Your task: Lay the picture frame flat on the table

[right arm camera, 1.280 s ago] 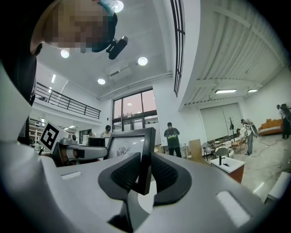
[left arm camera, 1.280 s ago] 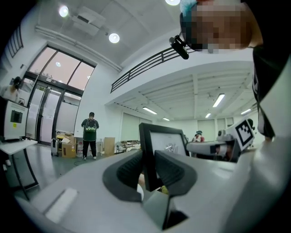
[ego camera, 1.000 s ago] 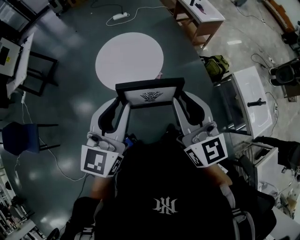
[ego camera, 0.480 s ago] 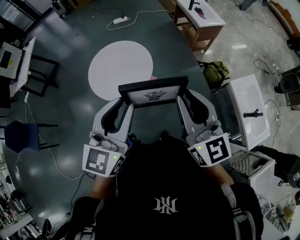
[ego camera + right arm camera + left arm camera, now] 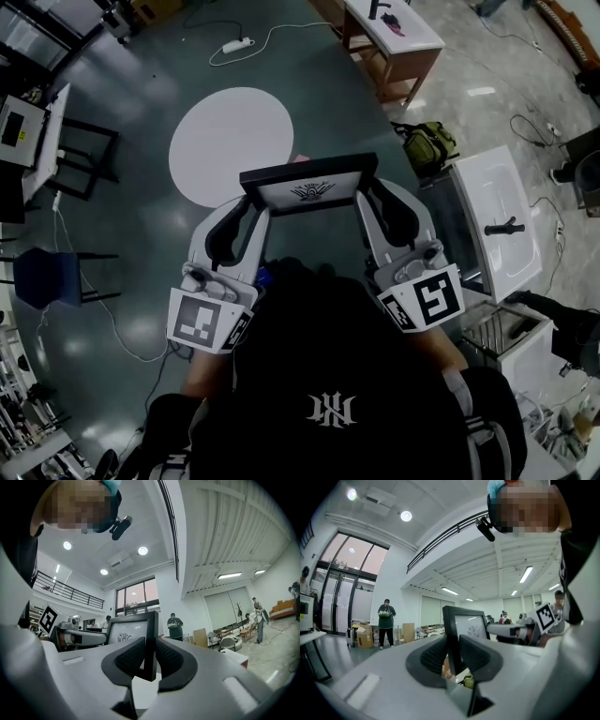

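The black picture frame (image 5: 309, 190), white print with a small dark emblem, is held roughly upright in mid-air.

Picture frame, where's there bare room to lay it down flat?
The round white table looks bare all over, just ahead-left of the picture frame. Only a small pink thing shows at its near rim. Rightward it's crowded: green bag, white bench.

Large open lab hall: high ceiling (image 5: 440, 508), mezzanine railing (image 5: 65, 588), scattered worktables (image 5: 398, 30), floor power strip (image 5: 235, 44), cardboard boxes (image 5: 363, 639).
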{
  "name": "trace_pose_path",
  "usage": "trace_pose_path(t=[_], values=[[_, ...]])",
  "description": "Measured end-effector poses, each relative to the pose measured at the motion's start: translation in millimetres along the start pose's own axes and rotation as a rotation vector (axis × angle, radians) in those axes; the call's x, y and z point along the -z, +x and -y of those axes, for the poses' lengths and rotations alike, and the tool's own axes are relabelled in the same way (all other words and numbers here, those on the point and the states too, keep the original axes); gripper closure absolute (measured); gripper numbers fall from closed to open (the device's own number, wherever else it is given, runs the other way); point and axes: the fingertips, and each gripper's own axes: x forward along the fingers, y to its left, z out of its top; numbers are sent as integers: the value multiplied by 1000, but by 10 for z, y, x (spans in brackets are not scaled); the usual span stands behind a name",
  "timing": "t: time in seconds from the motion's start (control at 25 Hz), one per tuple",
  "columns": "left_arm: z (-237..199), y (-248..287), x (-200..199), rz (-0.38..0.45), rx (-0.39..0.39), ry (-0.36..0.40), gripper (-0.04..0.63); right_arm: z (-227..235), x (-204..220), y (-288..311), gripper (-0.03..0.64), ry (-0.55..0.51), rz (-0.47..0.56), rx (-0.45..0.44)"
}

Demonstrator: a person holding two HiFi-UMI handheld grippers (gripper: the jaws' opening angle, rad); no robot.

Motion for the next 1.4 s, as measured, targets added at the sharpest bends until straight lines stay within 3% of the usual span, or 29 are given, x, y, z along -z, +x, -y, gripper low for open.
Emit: trace_pose_path(t=[0.48, 0.92, 1.2, 1.4], values=[[241, 214, -119, 7, 102, 19, 512, 214, -69, -252, 554, 21, -5, 84], [196, 808, 23, 15, 75, -16, 512, 747, 85, -7, 554, 5, -50, 57], [-252, 1138, 89, -5, 66, -36, 512, 914, 126, 556, 555, 14, -61, 53], [-468, 1662, 66, 2, 88, -52, 512, 1267, 81, 881, 558, -1, -73, 77]])
